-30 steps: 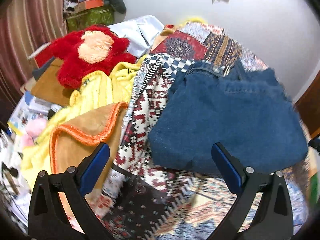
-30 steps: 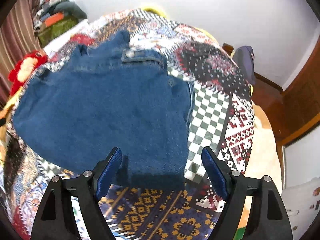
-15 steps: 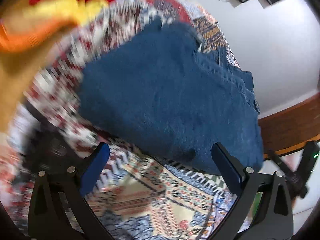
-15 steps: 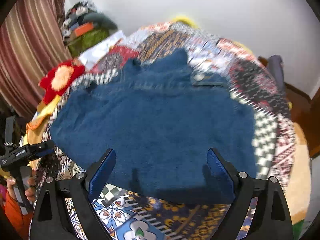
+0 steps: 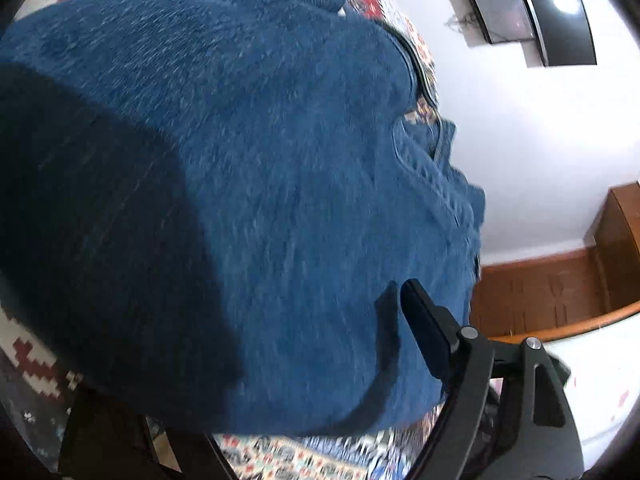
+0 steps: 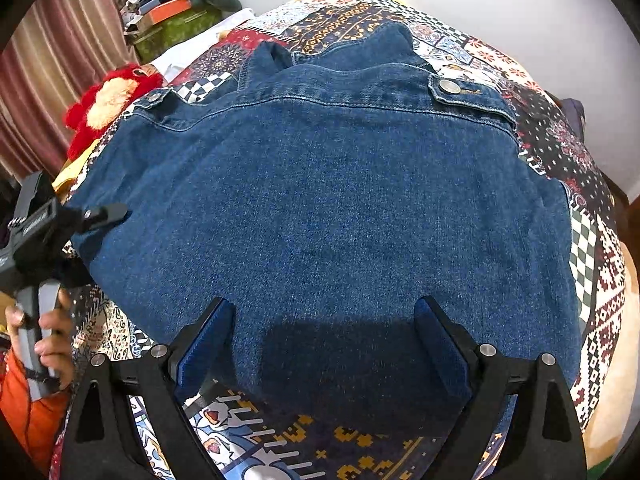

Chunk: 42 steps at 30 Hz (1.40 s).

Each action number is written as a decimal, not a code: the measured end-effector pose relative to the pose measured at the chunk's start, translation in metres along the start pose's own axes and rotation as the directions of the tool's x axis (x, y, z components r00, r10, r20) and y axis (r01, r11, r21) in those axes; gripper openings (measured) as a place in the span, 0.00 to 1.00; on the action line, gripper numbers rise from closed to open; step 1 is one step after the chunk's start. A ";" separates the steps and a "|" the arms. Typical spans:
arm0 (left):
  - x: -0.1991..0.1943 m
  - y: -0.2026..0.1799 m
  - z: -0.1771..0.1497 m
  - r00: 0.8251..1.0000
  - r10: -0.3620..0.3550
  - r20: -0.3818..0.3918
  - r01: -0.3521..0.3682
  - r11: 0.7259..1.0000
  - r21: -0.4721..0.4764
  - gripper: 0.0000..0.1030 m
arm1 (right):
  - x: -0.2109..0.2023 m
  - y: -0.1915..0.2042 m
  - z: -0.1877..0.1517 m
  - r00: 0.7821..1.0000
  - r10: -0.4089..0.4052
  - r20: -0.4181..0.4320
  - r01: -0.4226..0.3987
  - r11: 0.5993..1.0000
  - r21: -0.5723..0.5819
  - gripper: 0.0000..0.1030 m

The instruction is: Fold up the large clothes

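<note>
A blue denim jacket (image 6: 328,208) lies folded, back up, on a patchwork bedspread (image 6: 592,248). My right gripper (image 6: 320,344) is open, its blue pads straddling the jacket's near hem just above the cloth. The jacket fills the left wrist view (image 5: 260,184). My left gripper (image 5: 256,360) is open and pushed in at the jacket's left edge; one finger (image 5: 428,332) lies on top of the denim and the other is hidden under the cloth. The left gripper also shows in the right wrist view (image 6: 96,214), at the jacket's left edge.
A red plush toy (image 6: 108,108) and yellow cloth lie at the bed's left side. A green box (image 6: 176,28) with clutter stands by a striped curtain (image 6: 52,64). A wall-mounted TV (image 5: 528,12) and wooden furniture (image 5: 560,292) are beyond the bed.
My left gripper swung right and dropped close to the jacket's left edge, one finger now hidden under the denim. My right gripper moved closer over the near hem.
</note>
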<state>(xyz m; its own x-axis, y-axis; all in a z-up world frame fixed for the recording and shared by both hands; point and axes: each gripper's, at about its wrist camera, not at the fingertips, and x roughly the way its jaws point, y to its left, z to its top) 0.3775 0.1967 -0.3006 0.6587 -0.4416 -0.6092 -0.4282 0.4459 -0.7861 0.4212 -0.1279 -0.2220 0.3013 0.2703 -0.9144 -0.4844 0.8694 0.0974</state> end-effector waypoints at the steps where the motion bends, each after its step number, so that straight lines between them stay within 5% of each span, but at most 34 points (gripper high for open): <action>1: 0.001 -0.002 0.001 1.000 0.015 0.021 -0.015 1.000 -0.009 0.76 | -0.001 0.001 0.000 1.000 0.001 0.000 -0.001 1.000 0.002 0.89; 6: -0.007 -0.032 0.000 0.971 0.187 0.150 -0.196 0.980 0.047 0.39 | -0.010 0.002 -0.001 1.000 0.006 -0.013 -0.006 1.000 0.016 0.89; 9: -0.021 -0.060 -0.009 0.948 0.216 0.235 -0.253 0.957 0.140 0.30 | -0.020 0.004 -0.003 1.000 0.019 -0.012 -0.019 1.000 0.019 0.89; 12: -0.040 -0.092 -0.019 0.916 0.227 0.331 -0.311 0.923 0.226 0.27 | -0.032 0.007 -0.004 1.000 0.001 0.000 -0.001 1.000 0.008 0.89; 16: -0.078 -0.125 -0.027 0.903 0.158 0.400 -0.283 0.918 0.276 0.27 | -0.051 0.014 0.002 0.999 0.005 0.036 -0.005 1.000 -0.003 0.89; 20: -0.112 -0.156 -0.034 0.863 0.122 0.490 -0.318 0.885 0.339 0.26 | -0.054 0.034 0.013 0.998 0.022 0.060 -0.020 0.999 -0.039 0.89; 27: -0.117 -0.181 -0.047 0.783 0.186 0.593 -0.507 0.743 0.436 0.27 | -0.011 0.088 0.028 0.993 0.119 -0.013 -0.120 0.987 -0.105 0.89; 35: -0.079 -0.177 -0.046 0.765 0.288 0.576 -0.599 0.647 0.471 0.27 | 0.037 0.118 0.019 0.994 0.091 -0.055 -0.100 0.976 -0.196 0.94; 38: -0.079 -0.183 -0.051 0.765 0.281 0.579 -0.603 0.629 0.491 0.27 | 0.032 0.117 0.018 0.991 0.106 -0.083 -0.123 0.964 -0.236 0.94; 42: -0.063 -0.208 -0.067 0.772 0.241 0.588 -0.605 0.561 0.565 0.26 | 0.012 0.090 0.013 0.979 0.161 -0.122 -0.182 0.966 -0.186 0.94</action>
<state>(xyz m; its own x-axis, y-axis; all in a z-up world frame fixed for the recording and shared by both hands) 0.3832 0.0801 -0.1057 0.7694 0.2241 -0.5982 -0.2890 0.9572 -0.0131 0.3921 -0.0409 -0.2186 0.1171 0.3546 -0.9277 -0.6750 0.7136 0.1876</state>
